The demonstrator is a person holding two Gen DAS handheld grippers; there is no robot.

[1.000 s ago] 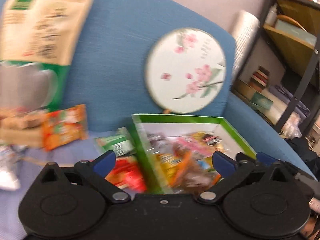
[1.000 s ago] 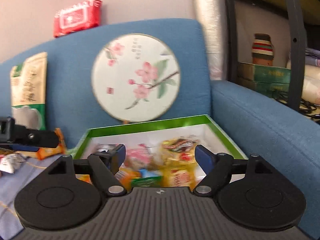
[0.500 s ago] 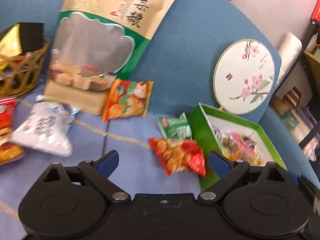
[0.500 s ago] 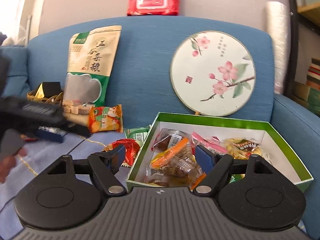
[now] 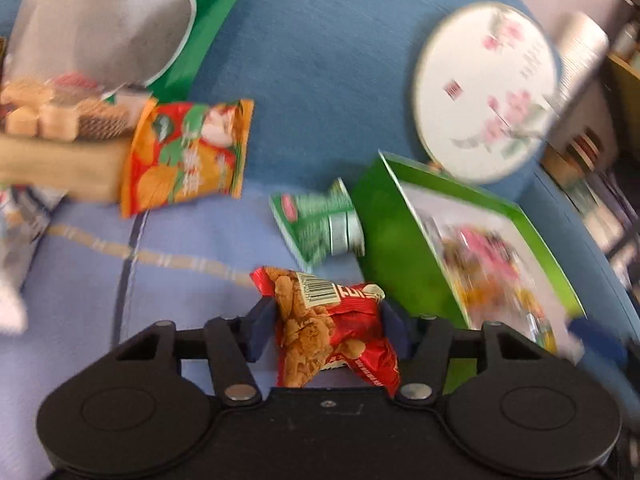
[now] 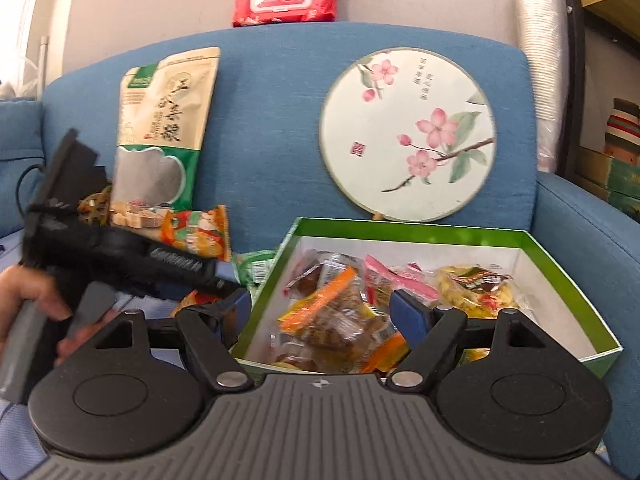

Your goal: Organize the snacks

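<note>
The left gripper has pushed forward since half a second ago, and now the red snack packet that lay ahead of it sits right between its fingers, clenched from both sides! Blue pads press into the crumpled wrapper, barcode facing up, just left of the green box. A green packet lies a little farther back against the box wall, and an orange packet leans at the far left by the big grain bag. Over on the right, the right gripper hangs released, fingers spread wide above the near edge of the box, over the heap of wrapped snacks inside. The round blossom fan stands against the blue sofa behind.
</note>
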